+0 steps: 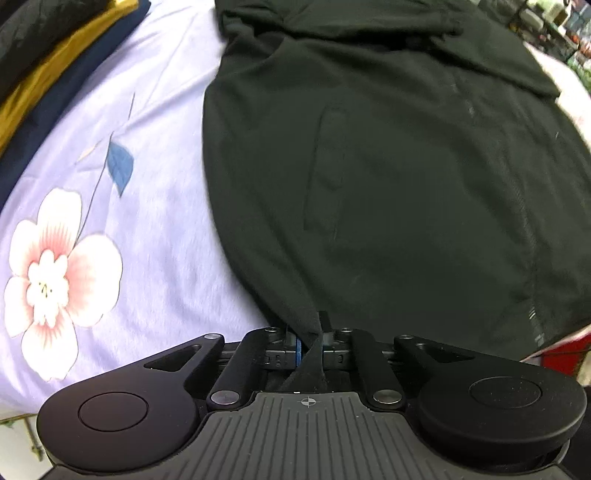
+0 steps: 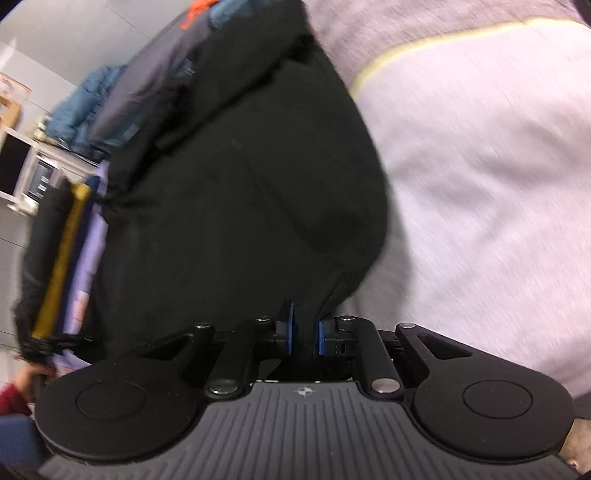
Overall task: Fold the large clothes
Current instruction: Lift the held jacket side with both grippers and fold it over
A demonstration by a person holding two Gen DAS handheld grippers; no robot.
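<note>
Black garment (image 1: 369, 166) spread on lilac flowered sheet (image 1: 147, 221). Left gripper (image 1: 310, 341) clenched on its near hem; right gripper (image 2: 303, 334) pinching another hem fold. Stacked folded clothes (image 1: 55, 62) (mustard, navy, black) lie beyond the garment's left edge. Bare sheet between them; pale bedding (image 2: 480, 184) open at right.

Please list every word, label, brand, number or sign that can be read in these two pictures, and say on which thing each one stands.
None can be read.
Black garment: small pale marks near its right edge, too blurred to read.
Shelves behind: packages too small and blurred.
Each gripper body: only a small cross-in-circle mark, no letters.
</note>
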